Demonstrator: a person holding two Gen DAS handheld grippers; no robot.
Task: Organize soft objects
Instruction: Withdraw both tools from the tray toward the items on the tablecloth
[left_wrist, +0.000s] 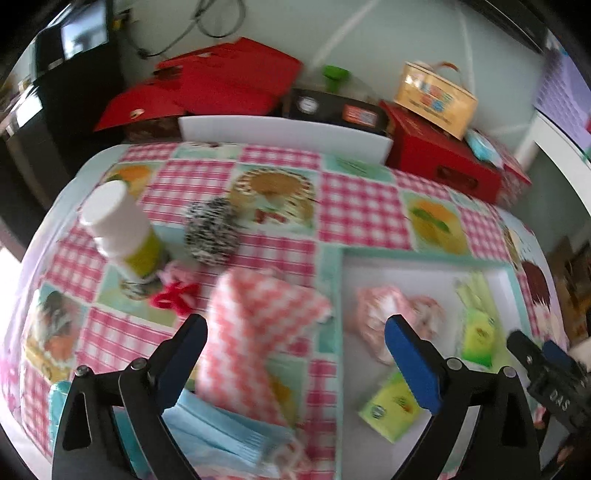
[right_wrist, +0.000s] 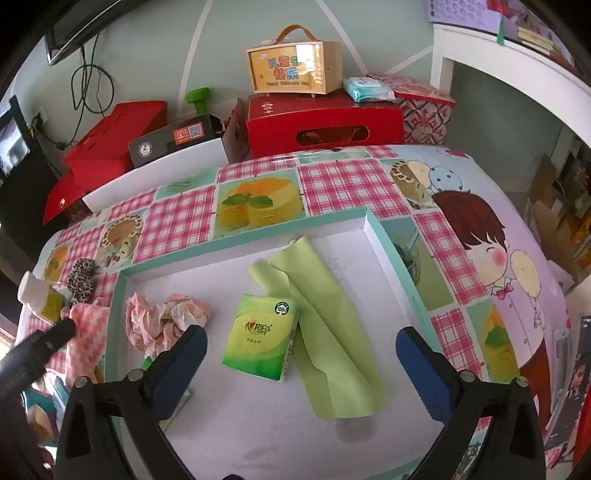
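My left gripper (left_wrist: 295, 332) is open above a pink checked cloth (left_wrist: 255, 325) lying on the table left of the white tray (left_wrist: 369, 266). Blue face masks (left_wrist: 229, 439) lie under it near the front edge. A leopard-print scrunchie (left_wrist: 212, 230) and a red bow (left_wrist: 173, 297) lie further left. My right gripper (right_wrist: 301, 343) is open over the tray (right_wrist: 258, 424), which holds a green tissue pack (right_wrist: 260, 338), a green cloth (right_wrist: 325, 325) and a crumpled pink cloth (right_wrist: 162, 317). The left gripper's finger shows at left in the right wrist view (right_wrist: 55, 334).
A white-capped yellow bottle (left_wrist: 122, 232) stands at the table's left. Red boxes (right_wrist: 325, 122), a black box (right_wrist: 173, 138) and a yellow carry case (right_wrist: 295, 70) line the back wall. A white chair back (left_wrist: 284, 136) is behind the table.
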